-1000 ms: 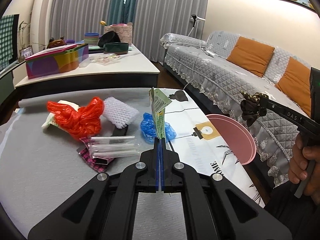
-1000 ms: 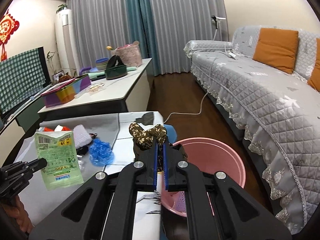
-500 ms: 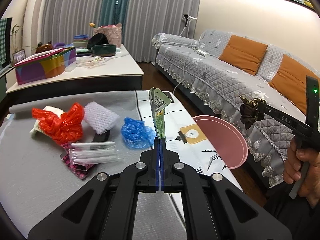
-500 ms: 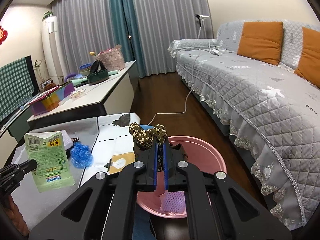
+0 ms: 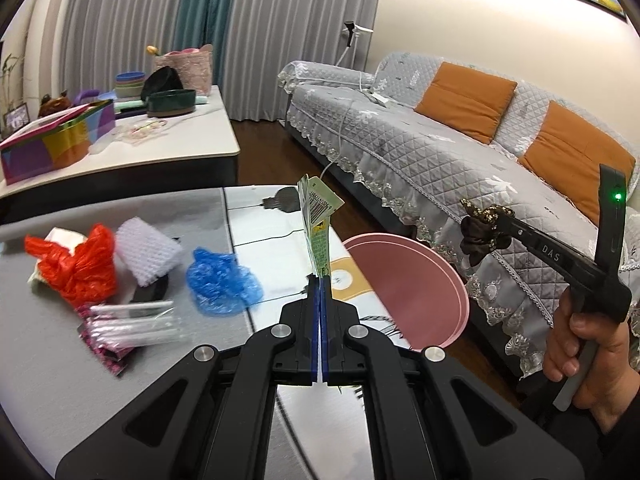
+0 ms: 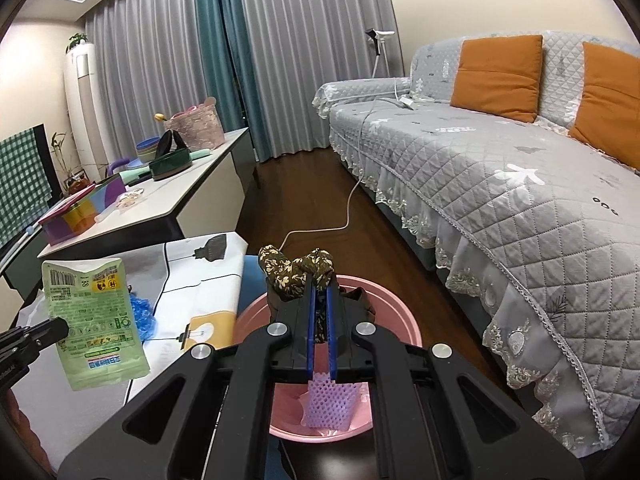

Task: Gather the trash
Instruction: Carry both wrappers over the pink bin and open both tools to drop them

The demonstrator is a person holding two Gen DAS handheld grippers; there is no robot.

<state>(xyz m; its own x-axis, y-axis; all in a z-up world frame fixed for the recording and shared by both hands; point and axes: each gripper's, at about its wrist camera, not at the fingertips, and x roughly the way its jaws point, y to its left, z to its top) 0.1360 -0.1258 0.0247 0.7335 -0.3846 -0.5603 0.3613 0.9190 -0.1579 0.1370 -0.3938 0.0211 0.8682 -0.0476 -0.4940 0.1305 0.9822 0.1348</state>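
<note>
My left gripper (image 5: 320, 280) is shut on a green pouch (image 5: 318, 220), held upright over the table's right edge; the pouch also shows in the right wrist view (image 6: 94, 320). My right gripper (image 6: 320, 284) is shut on a dark floral cloth scrap (image 6: 294, 270), held above the pink basin (image 6: 404, 320); the cloth scrap (image 5: 482, 228) hangs beyond the basin (image 5: 424, 280) in the left wrist view. A purple foam net (image 6: 330, 400) lies inside the basin.
On the table (image 5: 60, 360) lie a red plastic bag (image 5: 76, 264), white foam net (image 5: 146, 250), blue plastic wad (image 5: 222, 280) and clear wrapper (image 5: 128, 324). A grey sofa (image 6: 500, 184) runs along the right. A cluttered side table (image 5: 160, 140) stands behind.
Both grippers have swung right. The right gripper with the cloth now sits over the basin; the left gripper with the pouch has come closer to the table's right edge.
</note>
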